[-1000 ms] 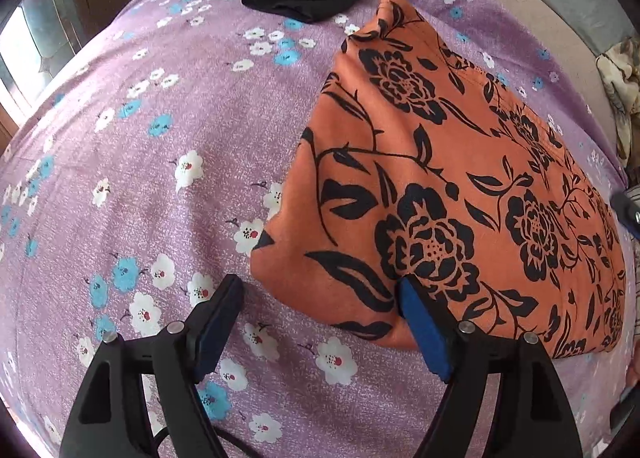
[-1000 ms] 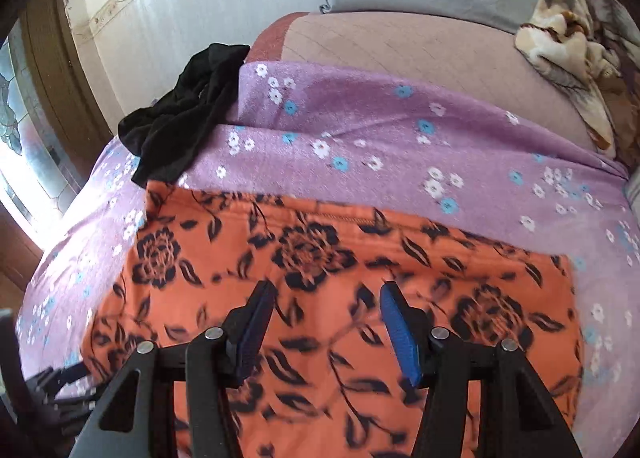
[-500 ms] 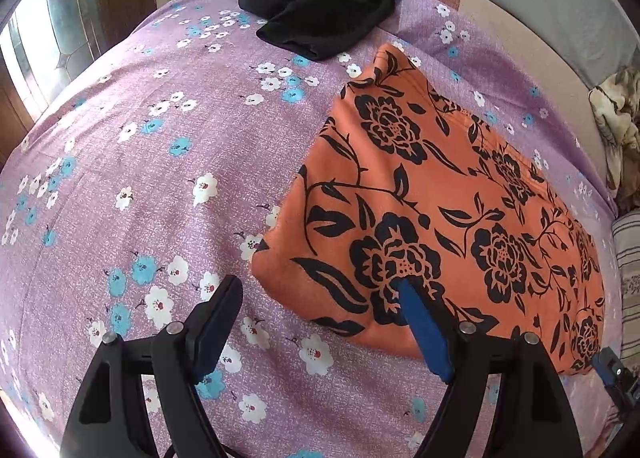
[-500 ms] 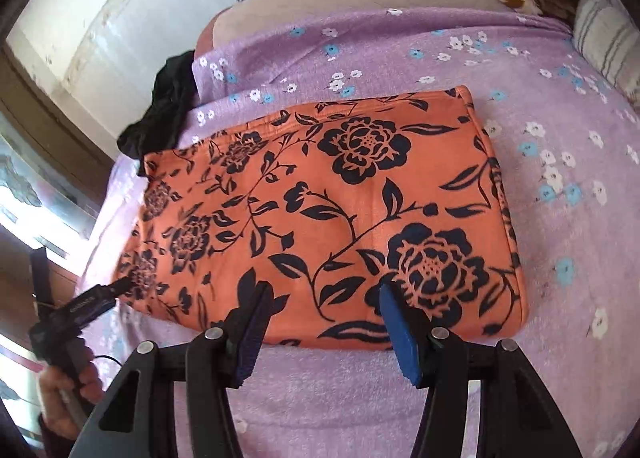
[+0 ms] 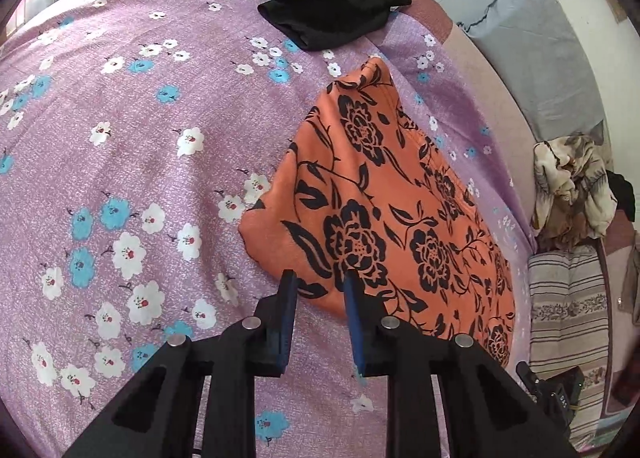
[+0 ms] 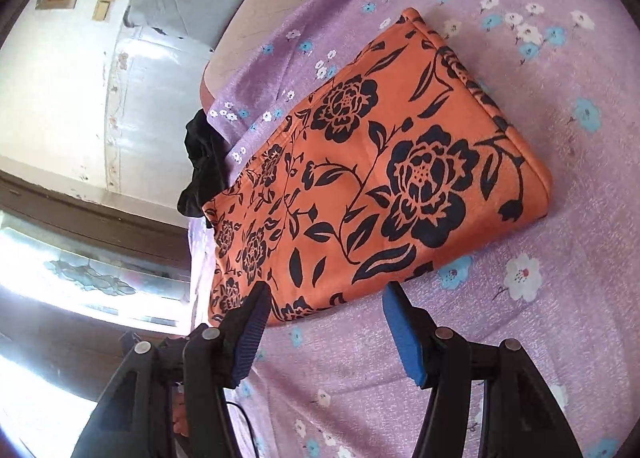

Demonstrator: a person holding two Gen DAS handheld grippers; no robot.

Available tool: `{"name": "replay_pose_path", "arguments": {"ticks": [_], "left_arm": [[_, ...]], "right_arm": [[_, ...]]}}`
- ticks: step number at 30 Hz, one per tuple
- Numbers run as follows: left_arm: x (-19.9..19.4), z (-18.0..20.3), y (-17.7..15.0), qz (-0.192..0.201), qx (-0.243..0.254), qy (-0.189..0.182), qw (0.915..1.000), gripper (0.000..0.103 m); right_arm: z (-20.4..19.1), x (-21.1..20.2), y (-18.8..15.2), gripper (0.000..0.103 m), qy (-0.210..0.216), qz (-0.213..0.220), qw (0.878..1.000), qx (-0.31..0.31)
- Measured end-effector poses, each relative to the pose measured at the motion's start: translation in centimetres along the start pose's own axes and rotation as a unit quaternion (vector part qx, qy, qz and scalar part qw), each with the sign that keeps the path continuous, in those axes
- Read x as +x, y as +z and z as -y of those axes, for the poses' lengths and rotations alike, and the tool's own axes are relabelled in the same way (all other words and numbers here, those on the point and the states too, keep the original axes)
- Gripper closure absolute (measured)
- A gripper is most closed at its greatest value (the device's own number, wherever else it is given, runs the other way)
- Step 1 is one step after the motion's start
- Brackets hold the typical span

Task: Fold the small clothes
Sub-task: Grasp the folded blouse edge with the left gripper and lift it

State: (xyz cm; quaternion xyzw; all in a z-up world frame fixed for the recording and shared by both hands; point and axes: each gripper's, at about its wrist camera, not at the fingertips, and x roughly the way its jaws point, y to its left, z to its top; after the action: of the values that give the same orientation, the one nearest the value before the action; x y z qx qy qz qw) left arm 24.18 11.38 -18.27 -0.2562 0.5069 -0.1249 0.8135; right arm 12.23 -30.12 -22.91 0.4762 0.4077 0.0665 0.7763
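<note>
An orange garment with black flowers [image 5: 384,202] lies folded flat on the purple floral bedsheet [image 5: 120,130]. It also shows in the right wrist view [image 6: 360,178]. My left gripper [image 5: 318,278] hovers over the garment's near corner with its jaws narrowed to a small gap and nothing between them. My right gripper [image 6: 326,298] is open and empty, just off the garment's near long edge.
A crumpled black garment [image 5: 328,10] lies at the far edge of the bed, also seen in the right wrist view [image 6: 202,170]. A beige patterned cloth [image 5: 572,186] and striped cushion [image 5: 568,298] lie at the right. A window [image 6: 60,270] is at the left.
Both grippers have pulled back from the garment. The left jaws have narrowed from wide open to a small gap. The right wrist view has tilted to the left.
</note>
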Motion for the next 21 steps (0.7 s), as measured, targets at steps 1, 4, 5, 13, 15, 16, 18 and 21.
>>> {"name": "replay_pose_path", "arguments": {"ticks": [1, 4, 5, 13, 15, 16, 18, 21], "left_arm": [[0.2, 0.0, 0.1, -0.003, -0.004, -0.006, 1.0000, 0.080], [0.9, -0.1, 0.4, -0.009, -0.018, -0.003, 0.9998, 0.071], [1.3, -0.4, 0.6, -0.015, -0.029, 0.006, 0.9995, 0.056], [3.2, -1.3, 1.2, -0.033, -0.073, -0.002, 0.9968, 0.039], [4.0, -0.9, 1.5, -0.032, -0.069, 0.003, 0.9971, 0.039], [4.3, -0.8, 1.7, -0.029, -0.068, 0.004, 0.9973, 0.039], [4.6, -0.5, 1.8, -0.018, -0.068, 0.002, 0.9975, 0.039], [4.8, 0.0, 1.9, 0.001, -0.063, 0.000, 0.9980, 0.040]], "right_arm": [[0.1, 0.1, -0.1, 0.041, 0.001, -0.001, 1.000, 0.005], [0.3, 0.4, -0.2, 0.040, -0.005, -0.008, 1.000, 0.008], [0.3, 0.5, -0.3, 0.040, -0.008, -0.009, 1.000, 0.008], [1.2, 1.0, 0.3, 0.040, -0.033, -0.014, 0.999, 0.025], [1.8, 0.8, 0.7, 0.040, -0.044, -0.004, 0.998, 0.035], [2.2, 0.7, 1.0, 0.040, -0.048, 0.001, 0.998, 0.044], [3.1, 0.7, 1.5, 0.040, -0.040, 0.004, 0.997, 0.069], [4.5, 0.7, 2.3, 0.039, -0.039, 0.016, 0.994, 0.104]]}}
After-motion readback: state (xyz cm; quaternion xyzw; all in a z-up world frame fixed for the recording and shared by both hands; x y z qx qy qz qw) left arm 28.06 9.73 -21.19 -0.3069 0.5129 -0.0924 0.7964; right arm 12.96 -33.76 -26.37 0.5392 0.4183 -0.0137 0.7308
